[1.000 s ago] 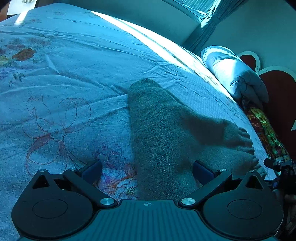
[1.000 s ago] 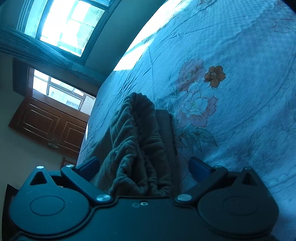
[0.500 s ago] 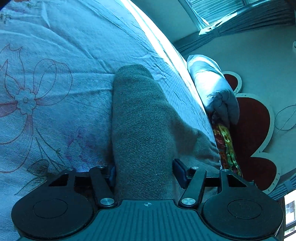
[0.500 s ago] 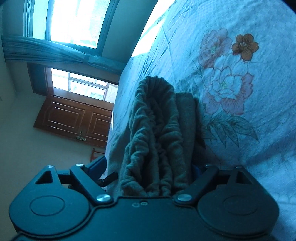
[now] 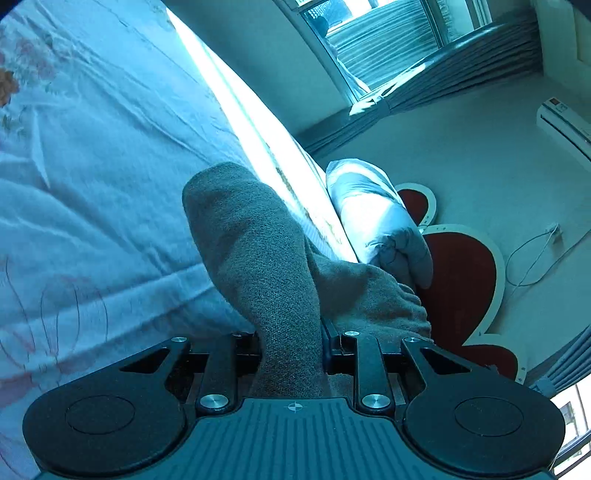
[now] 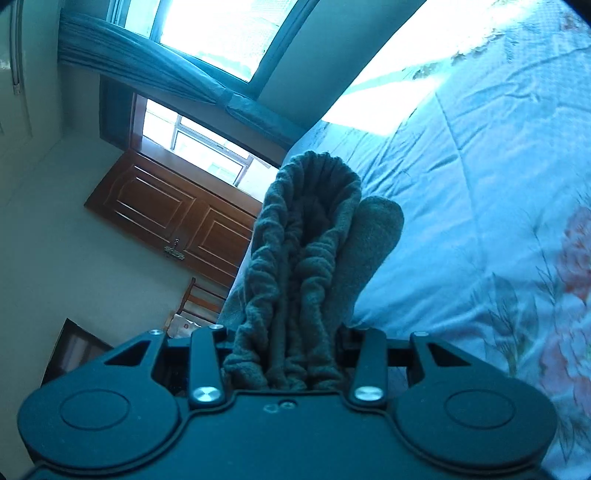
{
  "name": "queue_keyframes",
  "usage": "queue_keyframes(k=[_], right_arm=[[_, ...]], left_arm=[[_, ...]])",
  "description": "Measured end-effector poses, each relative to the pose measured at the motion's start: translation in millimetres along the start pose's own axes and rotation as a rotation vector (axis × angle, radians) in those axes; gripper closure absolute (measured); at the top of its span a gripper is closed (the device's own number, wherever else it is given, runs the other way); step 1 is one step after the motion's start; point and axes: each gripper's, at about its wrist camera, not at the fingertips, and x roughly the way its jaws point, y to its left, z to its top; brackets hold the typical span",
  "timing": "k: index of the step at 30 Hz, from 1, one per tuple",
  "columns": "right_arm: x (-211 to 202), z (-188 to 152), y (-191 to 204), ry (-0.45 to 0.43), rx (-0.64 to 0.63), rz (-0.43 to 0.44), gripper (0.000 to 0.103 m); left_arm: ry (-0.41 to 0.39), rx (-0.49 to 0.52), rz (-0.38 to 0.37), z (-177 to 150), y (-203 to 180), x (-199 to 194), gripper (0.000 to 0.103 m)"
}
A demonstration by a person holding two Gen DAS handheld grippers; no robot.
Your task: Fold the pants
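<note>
Pants (image 5: 258,258) of coarse grey-green knit rise off the bed (image 5: 92,184), pinched at both ends. The left tongs (image 5: 291,350) are clamped on a smooth, flat fold of the fabric; the right tongs (image 6: 284,354) are clamped on the gathered, ribbed waistband (image 6: 306,240), which stands in thick rolls. A soft quilted cover with printed flowers lies on the bed beneath, and a plump pillow (image 5: 376,218) rests at its edge.

A home bedroom: floral bedspread (image 5: 92,155), pillow (image 5: 373,206), curtained window (image 6: 207,33), wooden door (image 6: 173,218).
</note>
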Motion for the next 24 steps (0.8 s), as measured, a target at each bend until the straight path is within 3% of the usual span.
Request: queue_keyframes(k=[4, 6, 7, 8, 9, 11, 13, 14, 15, 16, 17, 19, 22, 24], right_arm=[[64, 45, -15, 0.012, 0.021, 0.028, 0.07], [96, 55, -37, 0.038, 0.037, -0.016, 0.063], [113, 54, -50, 0.052, 0.065, -0.074, 0.052], [124, 52, -62, 0.058, 0.074, -0.172, 0.037], [128, 47, -71, 0.056, 0.053, -0.206, 0.041], [119, 39, -79, 0.018, 0.032, -0.156, 0.04], [103, 34, -70, 0.0, 0.0, -0.186, 0.033], [93, 33, -65, -0.019, -0.015, -0.201, 0.015], [77, 30, -53, -0.065, -0.048, -0.222, 0.006], [61, 24, -44, -0.105, -0.077, -0.243, 0.006], [50, 20, -36, -0.128, -0.105, -0.266, 0.005], [42, 9, -13, -0.151, -0.205, -0.345, 0.005], [63, -3, 25, -0.144, -0.377, -0.389, 0.006], [91, -6, 30, -0.088, -0.422, -0.498, 0.006]], left_arm=[[-0.04, 0.0, 0.042, 58, 25, 8, 0.077], [-0.041, 0.004, 0.098, 78, 48, 21, 0.076], [-0.036, -0.008, 0.146, 83, 62, 31, 0.073], [-0.011, -0.011, 0.214, 86, 77, 42, 0.058], [0.007, -0.02, 0.268, 86, 91, 50, 0.048], [-0.044, -0.025, 0.206, 76, 103, 49, 0.047], [-0.055, 0.036, 0.216, 69, 96, 45, 0.046], [-0.052, 0.035, 0.223, 66, 91, 40, 0.04], [-0.053, 0.051, 0.223, 63, 85, 34, 0.032], [-0.074, 0.111, 0.254, 57, 73, 21, 0.008], [-0.1, 0.179, 0.34, 49, 60, 11, 0.0], [-0.144, 0.317, 0.473, 36, 36, 0, 0.0], [-0.173, 0.363, 0.476, 20, 23, -10, 0.0], [-0.138, 0.376, 0.555, 13, 20, 2, 0.0]])
